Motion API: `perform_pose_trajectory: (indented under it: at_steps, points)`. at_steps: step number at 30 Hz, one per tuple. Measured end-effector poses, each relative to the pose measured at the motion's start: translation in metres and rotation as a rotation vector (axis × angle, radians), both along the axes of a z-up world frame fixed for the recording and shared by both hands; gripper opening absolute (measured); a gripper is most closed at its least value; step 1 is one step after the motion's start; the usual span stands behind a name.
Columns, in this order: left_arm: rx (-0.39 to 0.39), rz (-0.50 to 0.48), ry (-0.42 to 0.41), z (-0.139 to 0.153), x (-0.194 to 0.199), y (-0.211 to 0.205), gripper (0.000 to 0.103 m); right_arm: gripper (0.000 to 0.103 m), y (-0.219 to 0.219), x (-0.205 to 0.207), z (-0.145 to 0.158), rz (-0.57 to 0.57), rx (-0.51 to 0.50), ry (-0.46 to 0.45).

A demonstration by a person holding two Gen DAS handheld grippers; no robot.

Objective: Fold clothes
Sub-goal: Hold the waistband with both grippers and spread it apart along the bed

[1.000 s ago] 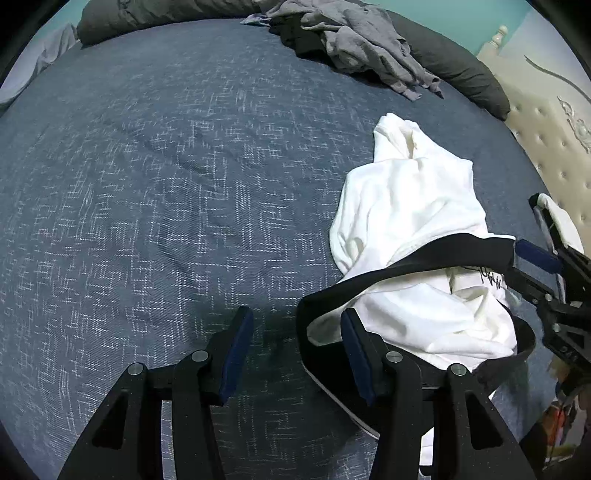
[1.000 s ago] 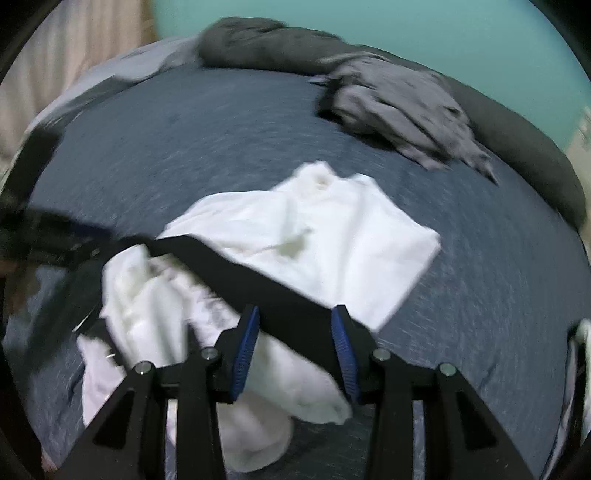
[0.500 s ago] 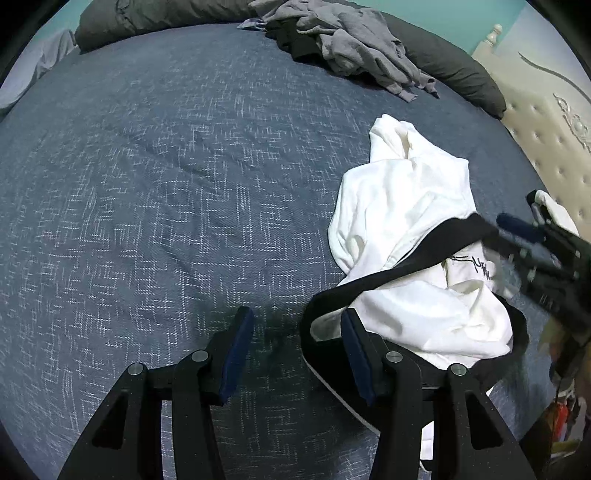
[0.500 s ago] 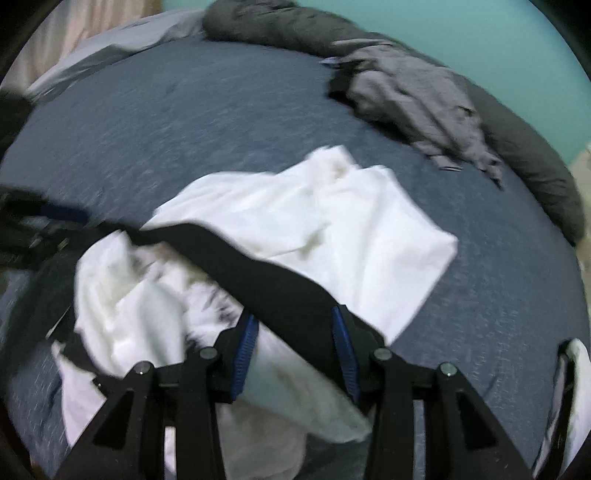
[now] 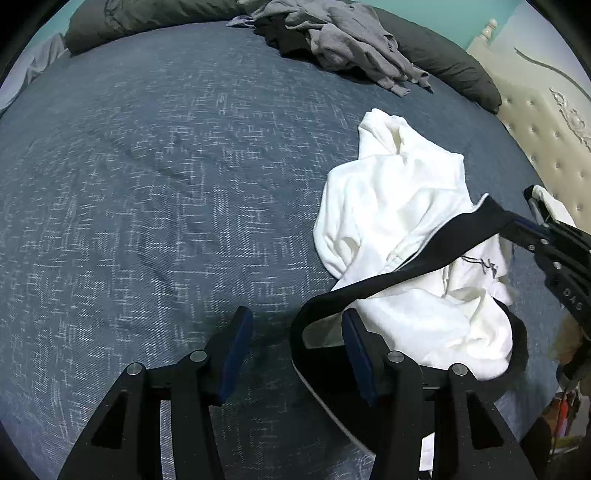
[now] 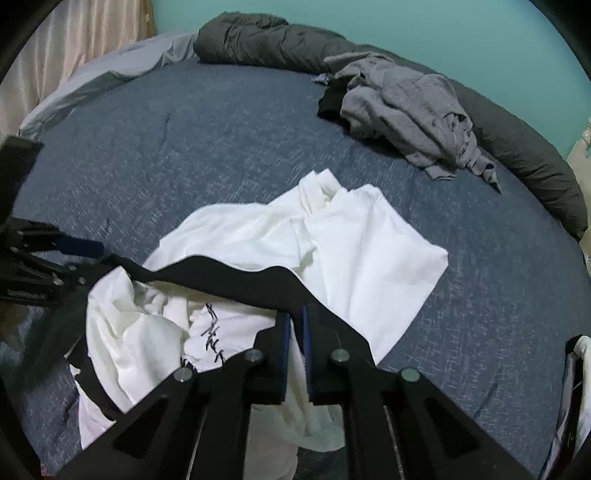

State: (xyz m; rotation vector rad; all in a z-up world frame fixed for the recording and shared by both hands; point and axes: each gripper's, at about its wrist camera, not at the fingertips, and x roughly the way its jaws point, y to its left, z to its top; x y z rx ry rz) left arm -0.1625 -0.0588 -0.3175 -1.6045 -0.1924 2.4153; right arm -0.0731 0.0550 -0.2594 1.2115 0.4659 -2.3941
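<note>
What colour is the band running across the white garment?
Black band, clearest in the right wrist view.

White and black clothes on a blue bed

I see a white garment (image 5: 388, 206) with a black band (image 5: 436, 251) across it and small black scribbly marks (image 6: 212, 332) on the white cloth. The bed cover (image 5: 166, 184) is dark blue with little white dashes all over, like tiny crossing lines. Far back I see a grey pile of clothes (image 6: 410, 110) with a bit of black under it, and a long dark grey pillow (image 6: 258, 40). The wall (image 6: 424, 26) is teal green. My left gripper (image 5: 295, 343) and right gripper (image 6: 293, 350) are black with blue pads. The headboard (image 5: 546, 140) is cream.
</note>
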Motion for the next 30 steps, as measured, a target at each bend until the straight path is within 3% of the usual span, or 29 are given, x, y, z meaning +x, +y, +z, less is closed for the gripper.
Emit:
perform_pose_trajectory:
  at_steps: [6,10,14,22,27,30]
  points:
    - [0.008,-0.013,-0.001,-0.004,-0.004,0.007,0.053,0.006,0.018,0.003,0.014,0.006,-0.066,0.001]
    - [0.011,-0.023,0.003,-0.004,-0.005,0.009,0.034,0.009,0.033,-0.004,0.006,-0.046,-0.096,-0.040]
    - [0.008,-0.033,0.010,-0.003,-0.007,0.008,0.019,0.020,0.047,-0.011,-0.003,-0.098,-0.137,-0.078]
    - [0.018,-0.023,0.038,0.007,-0.006,0.001,0.018,0.022,0.044,-0.012,-0.014,-0.087,-0.084,-0.085]
    - [0.019,-0.014,0.054,0.014,-0.003,-0.005,0.019,0.026,0.054,-0.013,-0.014,-0.090,-0.109,-0.101]
    - [0.021,-0.008,0.055,0.015,-0.002,-0.006,0.020,0.028,0.055,-0.013,-0.026,-0.076,-0.074,-0.164]
